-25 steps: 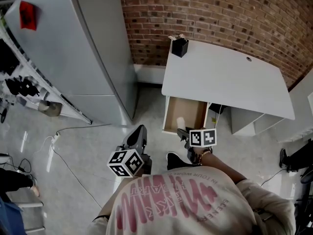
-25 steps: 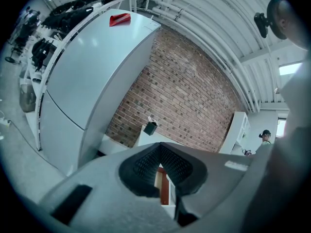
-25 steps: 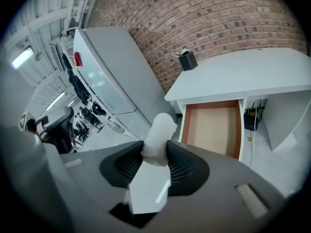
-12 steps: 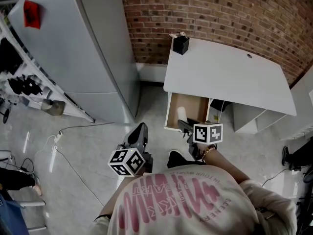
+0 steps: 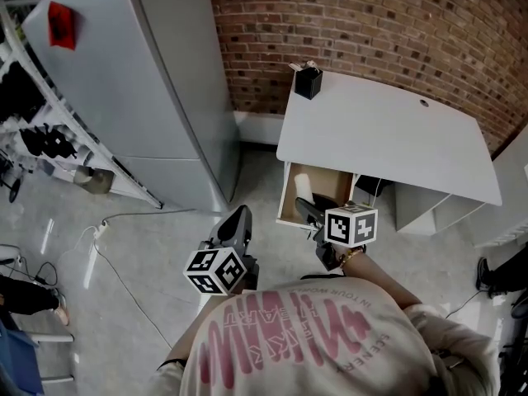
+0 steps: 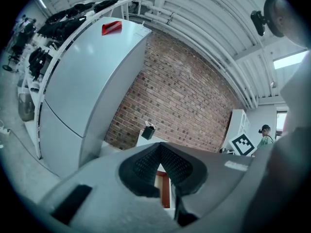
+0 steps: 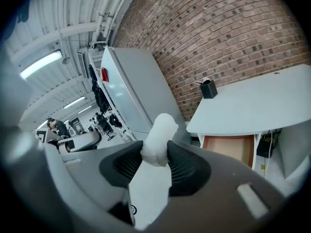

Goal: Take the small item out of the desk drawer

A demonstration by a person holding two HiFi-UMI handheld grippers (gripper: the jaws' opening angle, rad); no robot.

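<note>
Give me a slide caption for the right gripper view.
Right tool clamps a small white item, held up before the open desk drawer, white desk and brick wall.

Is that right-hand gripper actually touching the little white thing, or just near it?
Touching. The right gripper view shows the right gripper squeezing the white item between both pads, no gap, though its jaws have just opened slightly.

Bright, even light from ceiling strips (image 7: 41, 64); fisheye edges bend and darken.

white item (image 7: 158, 140), red brick wall (image 5: 396, 23), white desk (image 5: 388, 139)
</note>
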